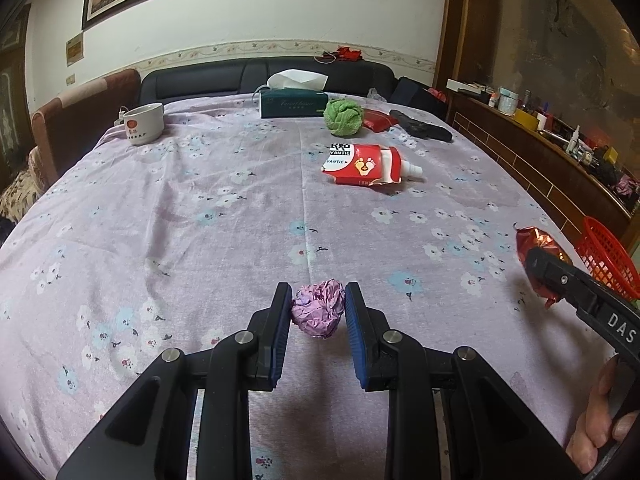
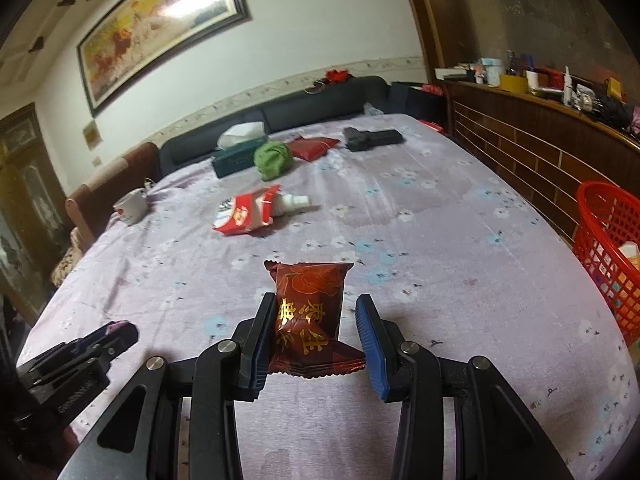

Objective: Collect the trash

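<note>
My left gripper (image 1: 317,311) pinches the paper ball (image 1: 319,314); right jaws gape around the wrapper (image 2: 310,316), which could slip before the basket (image 2: 608,256) at 3 o'clock.

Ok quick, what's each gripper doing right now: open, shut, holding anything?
Left gripper: shut on the crumpled purple paper ball.
Right gripper: open around the dark red snack wrapper; only the left finger touches it.

A dark red snack packet (image 2: 310,312) sits between the right gripper's (image 2: 316,336) parted fingers.
</note>
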`<state>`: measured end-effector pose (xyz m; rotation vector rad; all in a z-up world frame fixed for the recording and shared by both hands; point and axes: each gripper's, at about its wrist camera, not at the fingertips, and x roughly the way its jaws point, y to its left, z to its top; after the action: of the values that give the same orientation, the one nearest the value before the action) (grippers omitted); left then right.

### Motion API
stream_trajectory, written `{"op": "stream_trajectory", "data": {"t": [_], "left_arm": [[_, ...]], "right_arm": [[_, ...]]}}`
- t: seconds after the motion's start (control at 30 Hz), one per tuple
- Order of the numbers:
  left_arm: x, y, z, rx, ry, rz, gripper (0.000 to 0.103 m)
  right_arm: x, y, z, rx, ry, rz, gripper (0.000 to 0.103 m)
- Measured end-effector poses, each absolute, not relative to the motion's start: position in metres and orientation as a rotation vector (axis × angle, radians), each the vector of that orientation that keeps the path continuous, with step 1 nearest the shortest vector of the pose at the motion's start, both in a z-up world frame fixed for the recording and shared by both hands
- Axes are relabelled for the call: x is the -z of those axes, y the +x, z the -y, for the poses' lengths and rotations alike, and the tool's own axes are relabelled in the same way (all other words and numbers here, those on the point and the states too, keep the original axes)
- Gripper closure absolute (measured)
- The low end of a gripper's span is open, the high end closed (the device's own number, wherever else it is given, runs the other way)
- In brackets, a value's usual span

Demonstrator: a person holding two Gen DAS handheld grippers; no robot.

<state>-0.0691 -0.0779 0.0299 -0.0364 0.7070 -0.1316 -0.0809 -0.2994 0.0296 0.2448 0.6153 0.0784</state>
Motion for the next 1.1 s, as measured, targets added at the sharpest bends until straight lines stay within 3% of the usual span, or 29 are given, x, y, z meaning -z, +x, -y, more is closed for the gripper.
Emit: {"op": "stream_trajectory", "data": {"t": [1.1], "left_arm": [[-0.032, -0.072, 0.096, 0.112, 0.055, -0.718, 0.077]], "right_arm": [[-0.056, -0.100, 0.313, -0.100, 0.252, -0.618, 0.060]]}}
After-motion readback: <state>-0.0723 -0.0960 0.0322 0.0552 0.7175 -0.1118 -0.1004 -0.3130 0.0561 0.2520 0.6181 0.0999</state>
